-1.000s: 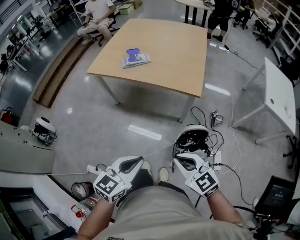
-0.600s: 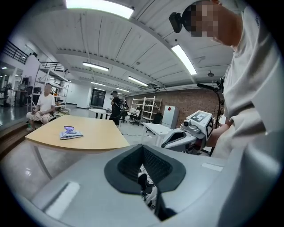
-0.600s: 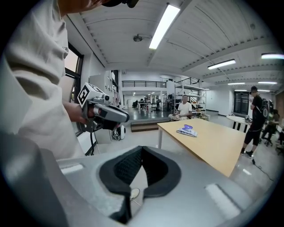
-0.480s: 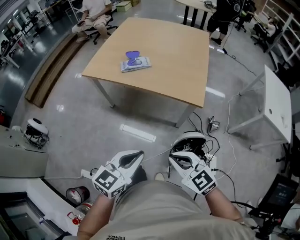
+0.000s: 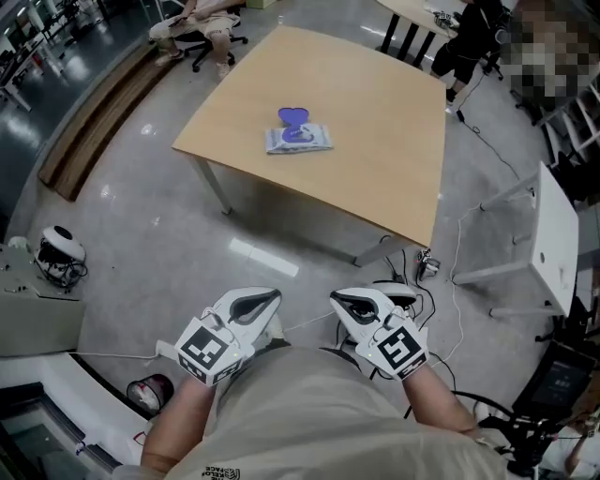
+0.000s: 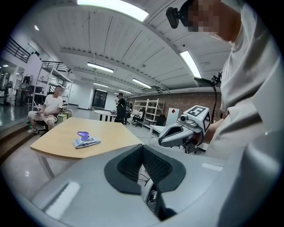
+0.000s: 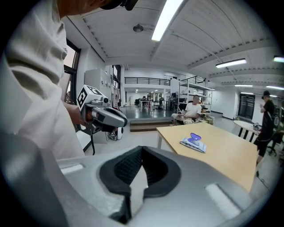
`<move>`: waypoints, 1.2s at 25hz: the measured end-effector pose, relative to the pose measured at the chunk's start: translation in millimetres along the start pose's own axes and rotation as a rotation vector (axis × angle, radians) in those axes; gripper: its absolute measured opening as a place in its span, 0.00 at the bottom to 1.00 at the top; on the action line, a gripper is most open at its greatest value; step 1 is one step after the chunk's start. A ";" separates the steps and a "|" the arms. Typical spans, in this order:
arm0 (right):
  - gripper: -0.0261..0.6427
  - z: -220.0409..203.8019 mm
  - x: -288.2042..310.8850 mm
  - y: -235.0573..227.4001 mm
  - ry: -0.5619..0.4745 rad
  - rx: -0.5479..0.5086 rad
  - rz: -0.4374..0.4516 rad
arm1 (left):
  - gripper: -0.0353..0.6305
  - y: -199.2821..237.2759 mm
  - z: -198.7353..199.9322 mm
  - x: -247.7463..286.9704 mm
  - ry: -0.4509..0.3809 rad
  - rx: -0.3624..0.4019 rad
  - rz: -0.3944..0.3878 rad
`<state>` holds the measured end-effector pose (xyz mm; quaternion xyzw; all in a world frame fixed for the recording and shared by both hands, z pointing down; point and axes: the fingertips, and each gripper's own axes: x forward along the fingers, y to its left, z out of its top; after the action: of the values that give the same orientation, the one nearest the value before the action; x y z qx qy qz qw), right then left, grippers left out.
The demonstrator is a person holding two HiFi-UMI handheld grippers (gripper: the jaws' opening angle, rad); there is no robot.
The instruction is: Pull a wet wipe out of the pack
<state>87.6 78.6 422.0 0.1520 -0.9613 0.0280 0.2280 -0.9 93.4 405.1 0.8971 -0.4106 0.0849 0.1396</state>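
A: Where is the pack [image 5: 300, 141] lying?

B: On the table [image 5: 384, 112], near its middle, with the purple lid [image 5: 296, 117] flipped up. It is lying well apart from both grippers.

A: And the jaws?

B: The left gripper [image 5: 263, 297] and the right gripper [image 5: 343, 301] are both hanging close to the person's waist. Each one's jaws are pressed together with nothing between them.

A: So what is the step calling for?

B: Getting to the table first, I'd say. Then both pairs of jaws need spreading. One gripper should be holding the pack down flat while the other is nipping the wipe at the opening under the lid. Otherwise the whole pack is likely coming up with the wipe. I can't make out from here whether a wipe is poking out.

A: Anything lying in the way?

B: Cables [image 5: 412, 281] are trailing on the floor just ahead of the right gripper, by the near table leg, so the feet need care there. A white table [image 5: 553, 216] is standing off to the right. A seated person [image 5: 208, 17] is sitting beyond the far edge, clear of the pack.
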 end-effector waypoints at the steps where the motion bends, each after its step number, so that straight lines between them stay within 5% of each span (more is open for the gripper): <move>1: 0.04 4.2 11.6 -3.6 0.001 -0.001 -0.004 | 0.06 13.2 0.0 -1.3 0.004 0.002 -0.005; 14: 0.04 34.0 89.0 -86.6 -0.001 0.033 -0.049 | 0.06 117.9 10.3 42.7 0.043 0.020 -0.037; 30: 0.04 11.8 139.4 -262.9 0.039 -0.009 0.006 | 0.06 230.6 48.6 191.5 0.087 0.008 0.055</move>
<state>44.3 -212.1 469.7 0.1473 -0.9573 0.0274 0.2473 -50.3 -202.5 451.9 0.8814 -0.4285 0.1292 0.1511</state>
